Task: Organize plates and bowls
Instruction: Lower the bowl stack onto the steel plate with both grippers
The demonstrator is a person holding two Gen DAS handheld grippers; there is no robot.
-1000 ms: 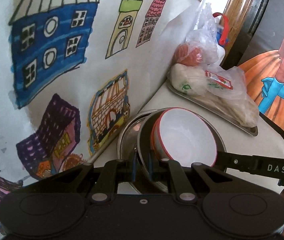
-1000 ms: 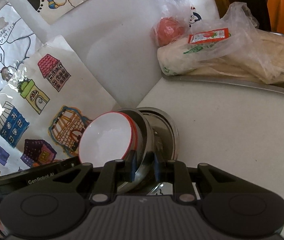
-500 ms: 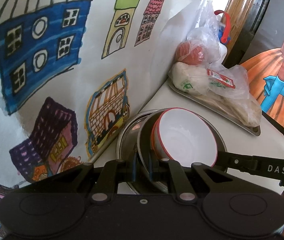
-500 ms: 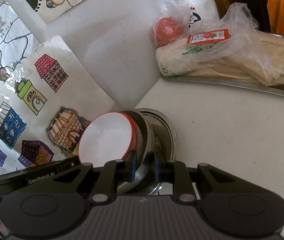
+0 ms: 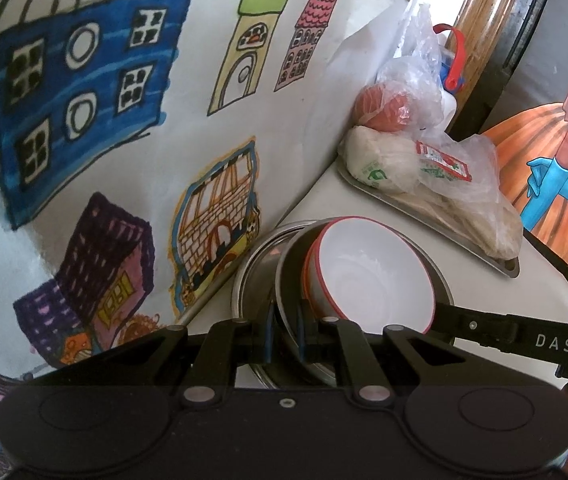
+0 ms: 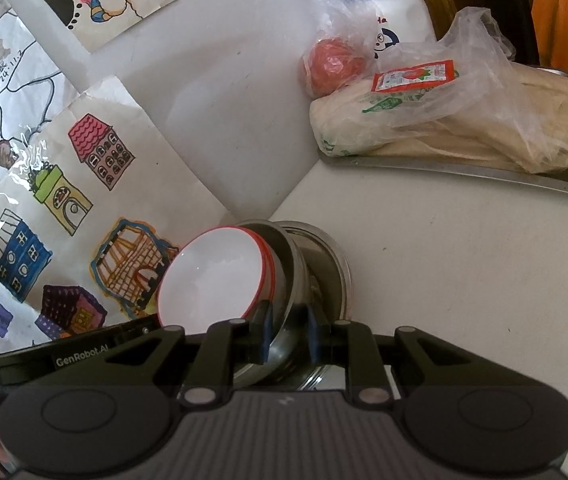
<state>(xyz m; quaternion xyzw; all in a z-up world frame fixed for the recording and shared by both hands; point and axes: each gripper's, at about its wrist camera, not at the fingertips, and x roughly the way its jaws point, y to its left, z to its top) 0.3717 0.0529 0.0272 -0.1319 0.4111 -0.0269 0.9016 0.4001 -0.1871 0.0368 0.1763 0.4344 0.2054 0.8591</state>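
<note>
A steel bowl point(image 5: 290, 264) point(image 6: 290, 256) holds nested white bowls with red rims point(image 5: 368, 276) point(image 6: 212, 280). This stack sits tilted in a wider steel plate point(image 5: 250, 276) point(image 6: 336, 264) on the white table by the wall. My left gripper point(image 5: 284, 338) is shut on the steel bowl's rim on one side. My right gripper point(image 6: 288, 336) is shut on the rim on the opposite side. Each gripper's arm shows in the other's view.
A steel tray point(image 5: 444, 232) point(image 6: 484, 174) with bagged flatbread point(image 6: 464, 120) lies at the far end of the table, with a bagged tomato point(image 5: 384, 108) point(image 6: 334, 66) and a white bottle point(image 6: 396, 32) behind. Children's drawings point(image 5: 84, 92) cover the wall on the left.
Both grippers keep their hold on the steel bowl. The stack has shifted very slightly; the left view swayed a little along the wall and back.
</note>
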